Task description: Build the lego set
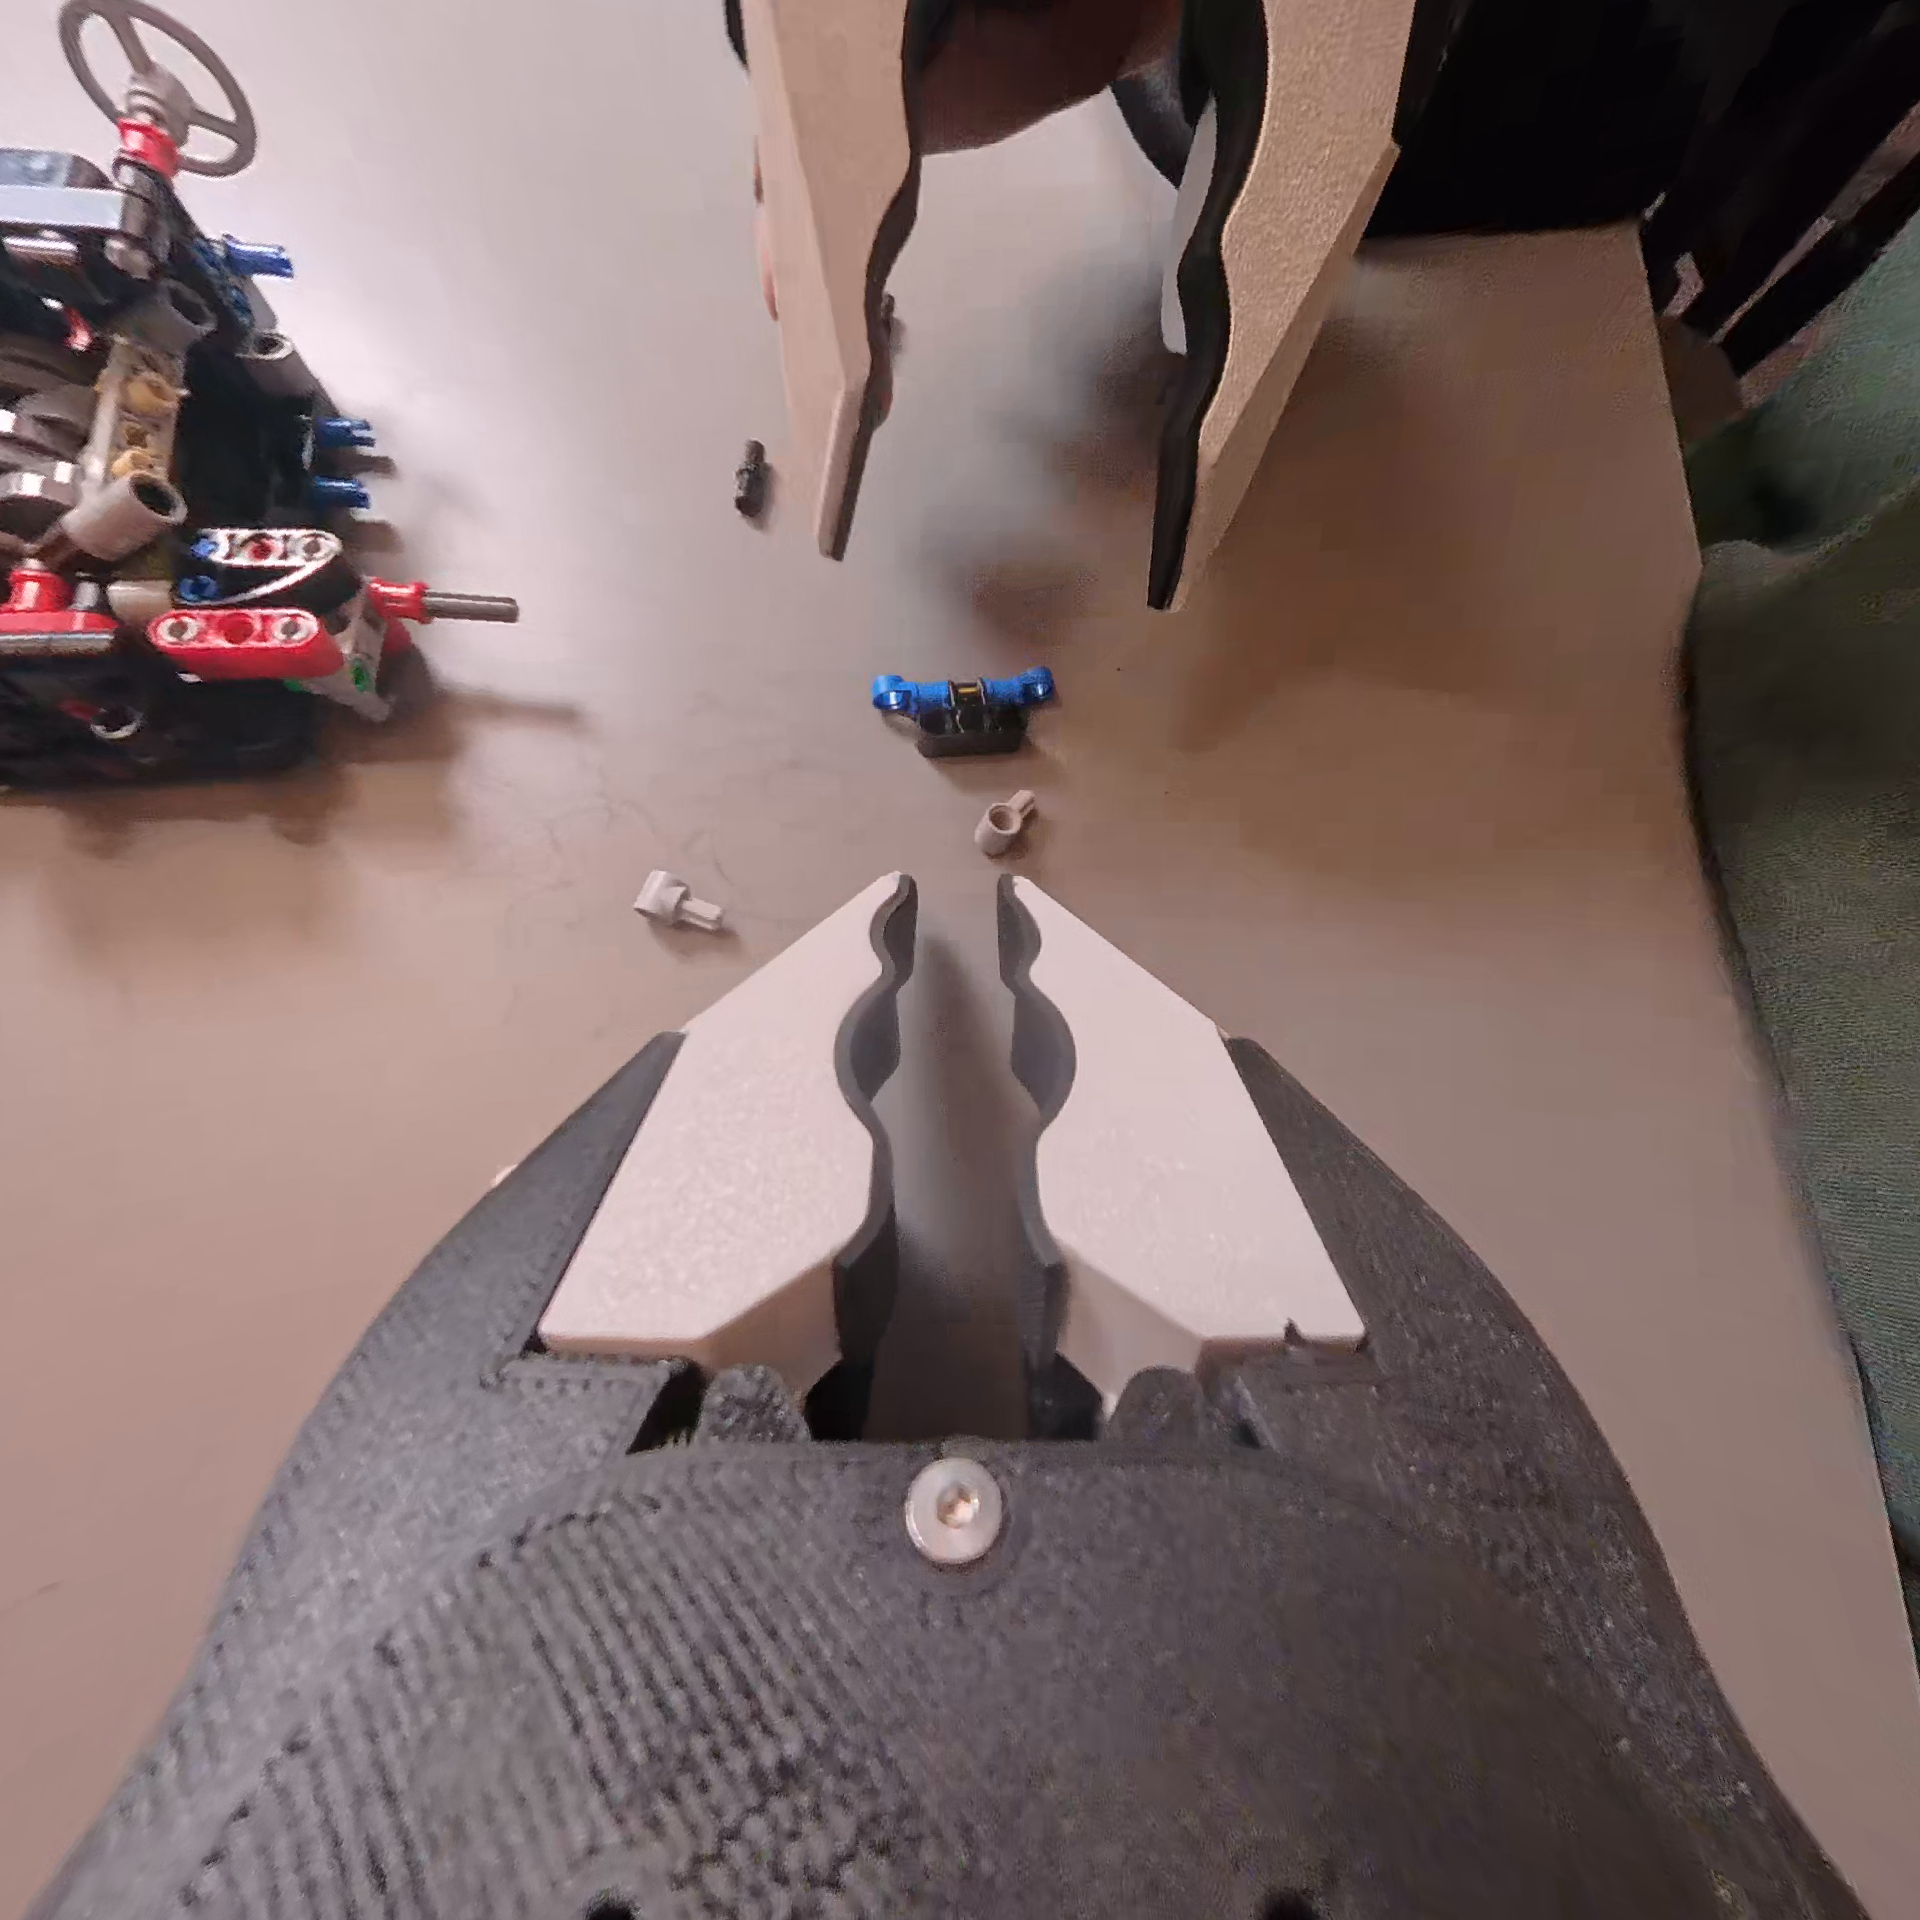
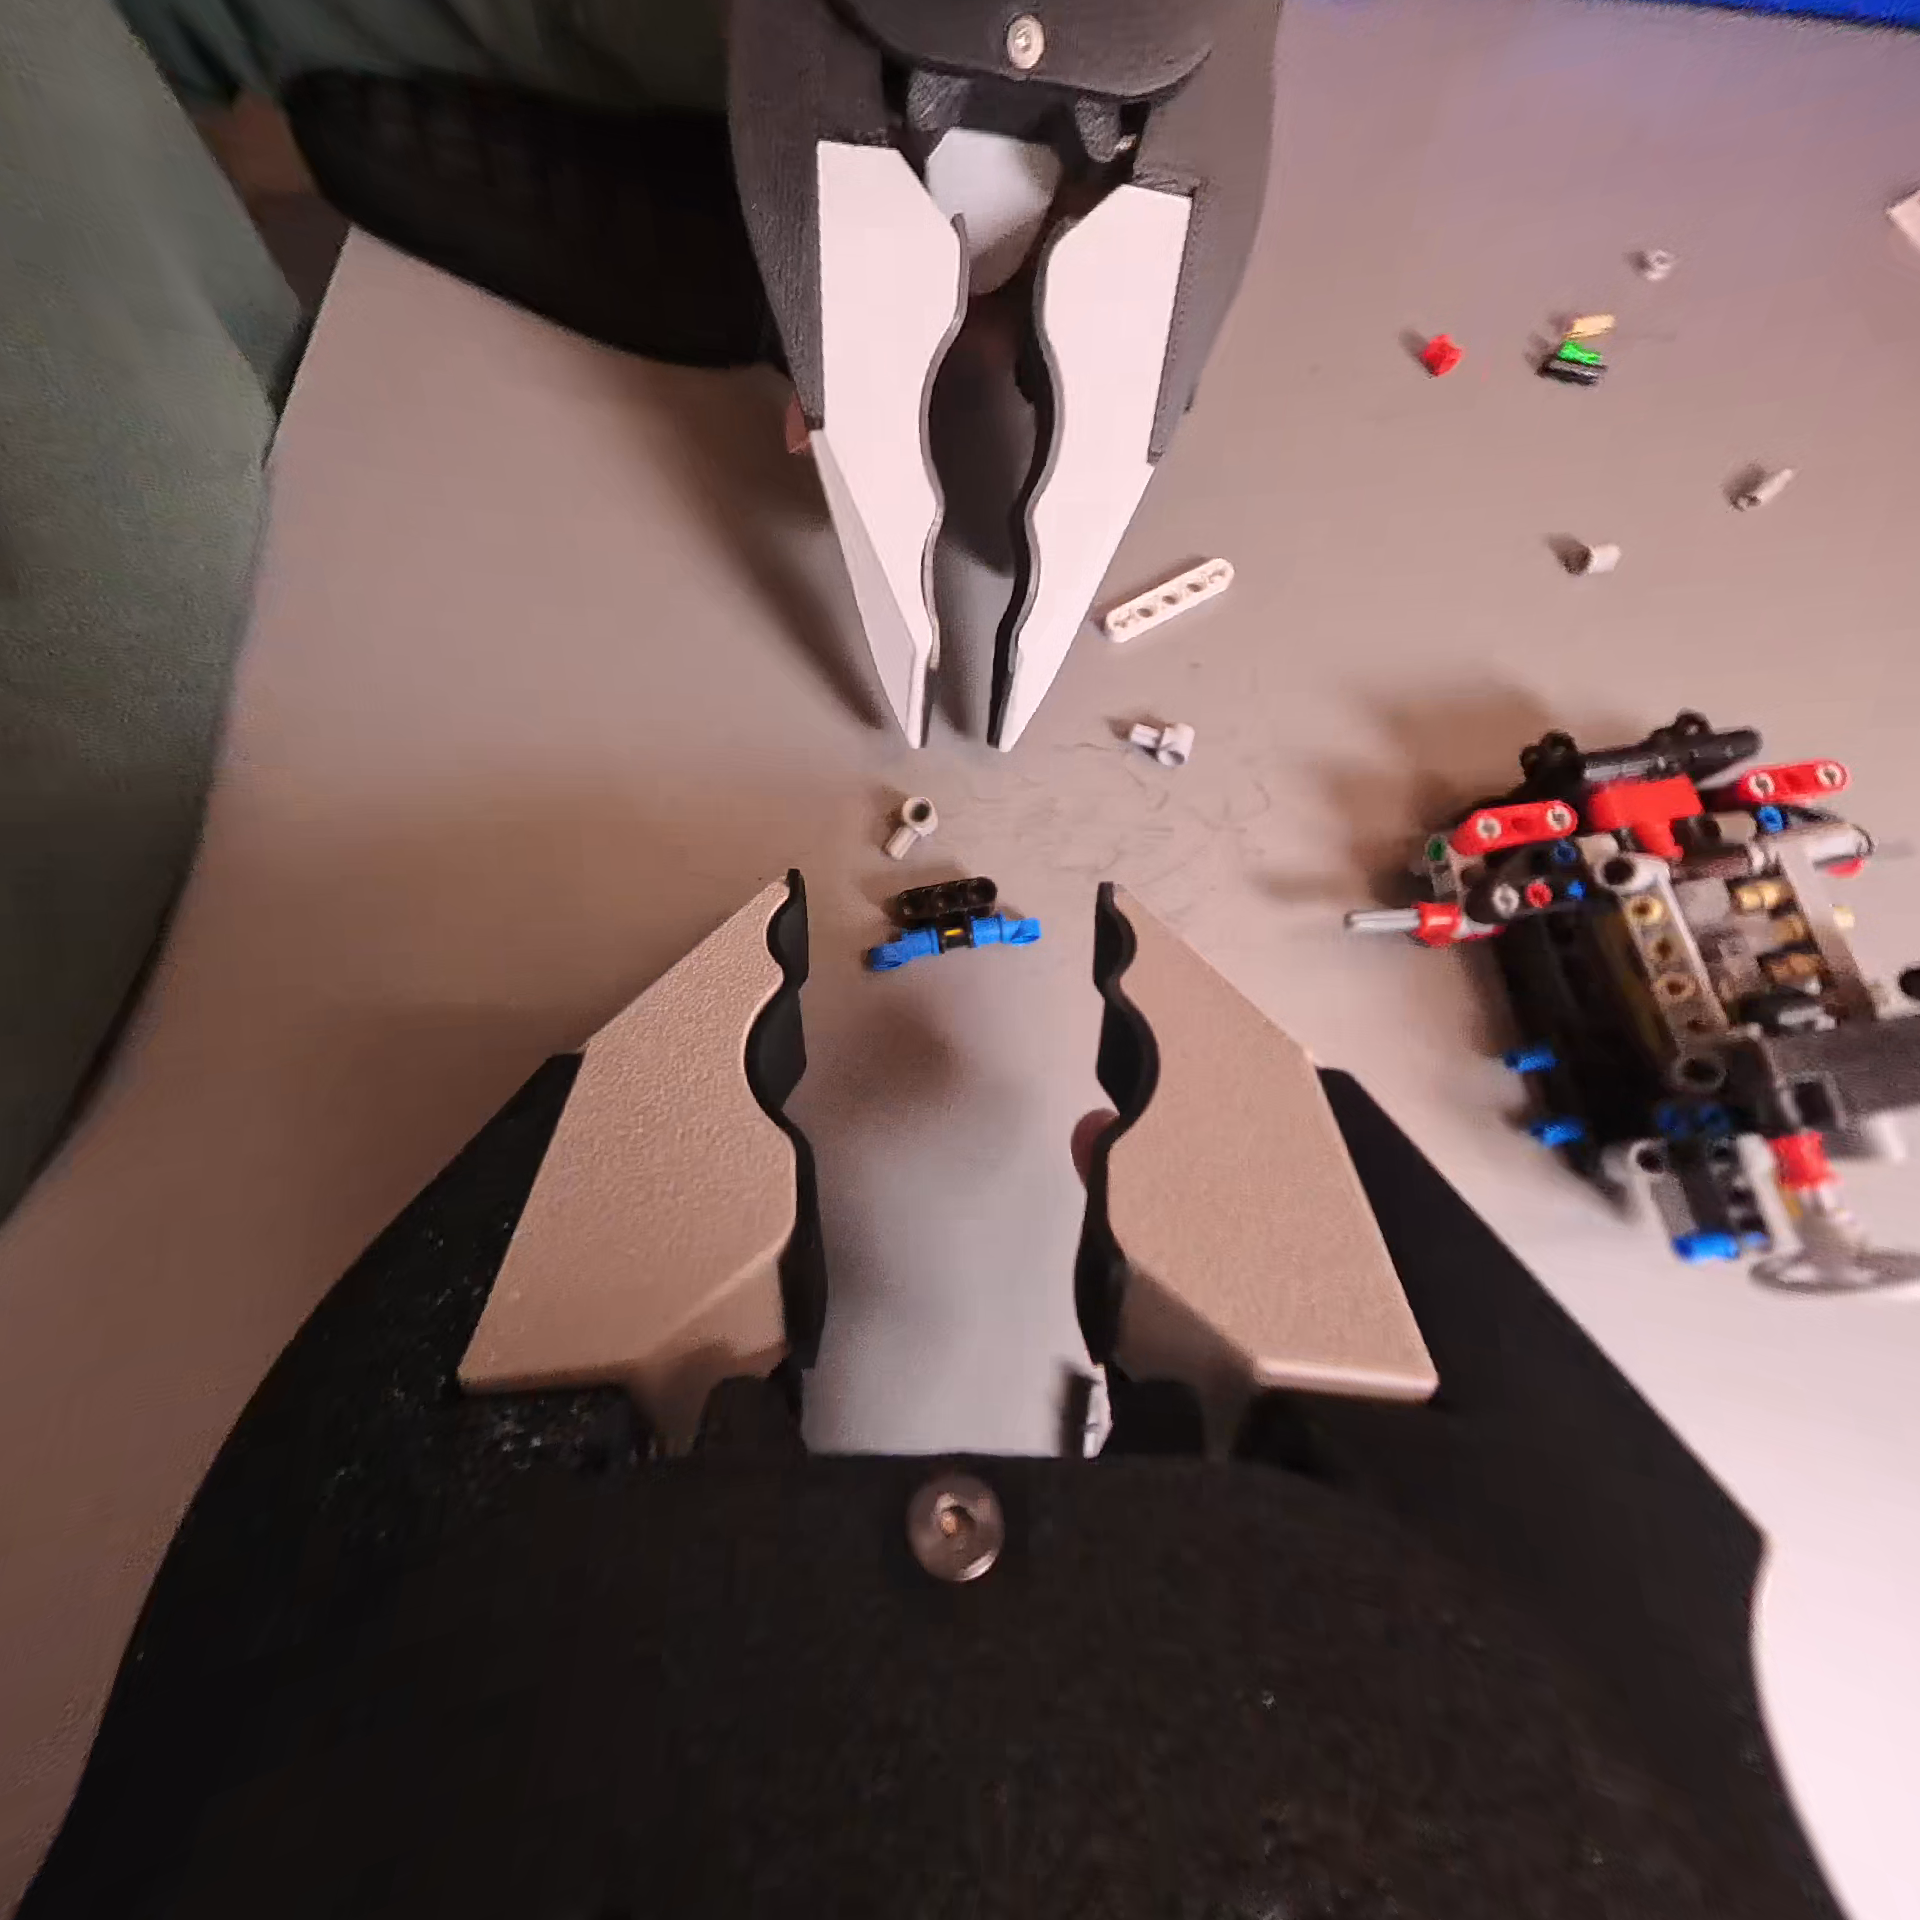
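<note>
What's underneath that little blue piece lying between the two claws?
The blue piece is joined to a short black beam with holes, which rests on the table. How they connect is hidden, and both grippers are empty.

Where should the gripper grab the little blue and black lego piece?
Probably across the blue bar, near its middle. It lies flat on the table, sideways to the open right gripper, with the black block on its far side. Come down from above, one finger at each long side.

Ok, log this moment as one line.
left gripper: narrow gap, empty | right gripper: open, empty | small blue-and-black lego subassembly: on table between them | partly built lego vehicle: aside
</note>
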Demonstrator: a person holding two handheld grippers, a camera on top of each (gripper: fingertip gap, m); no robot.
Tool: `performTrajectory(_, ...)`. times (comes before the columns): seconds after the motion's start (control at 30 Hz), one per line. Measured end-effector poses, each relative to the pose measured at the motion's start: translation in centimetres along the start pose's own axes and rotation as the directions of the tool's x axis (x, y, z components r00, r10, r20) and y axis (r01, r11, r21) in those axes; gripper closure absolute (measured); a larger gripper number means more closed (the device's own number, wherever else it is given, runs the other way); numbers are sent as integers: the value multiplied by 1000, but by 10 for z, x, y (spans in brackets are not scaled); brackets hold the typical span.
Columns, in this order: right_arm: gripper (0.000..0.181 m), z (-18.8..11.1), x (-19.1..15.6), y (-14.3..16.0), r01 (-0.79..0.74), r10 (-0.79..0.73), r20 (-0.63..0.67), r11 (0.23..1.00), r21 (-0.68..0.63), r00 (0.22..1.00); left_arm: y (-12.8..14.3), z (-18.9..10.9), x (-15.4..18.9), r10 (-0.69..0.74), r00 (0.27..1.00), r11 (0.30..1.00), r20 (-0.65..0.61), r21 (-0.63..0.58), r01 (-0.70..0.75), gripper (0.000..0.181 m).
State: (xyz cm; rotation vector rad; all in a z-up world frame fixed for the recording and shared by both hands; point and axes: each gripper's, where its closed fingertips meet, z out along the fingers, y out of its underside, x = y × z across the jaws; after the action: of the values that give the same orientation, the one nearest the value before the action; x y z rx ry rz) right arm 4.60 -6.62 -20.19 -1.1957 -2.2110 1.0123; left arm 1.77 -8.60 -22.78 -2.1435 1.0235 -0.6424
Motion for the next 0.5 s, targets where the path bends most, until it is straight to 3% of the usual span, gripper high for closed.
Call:
performTrajectory(0.13, 130, -2, -4, 4, -42, 47, -57, 996, 75, 997, 1, 7, 6, -13, 999, 1000, -33, -10, 13, 167)
performTrajectory(0.5, 137, -4, -5, 23, -31, 31, -58, 1000, 2, 998, 0, 13, 14, 9, 999, 1000, -42, -28, -10, 167)
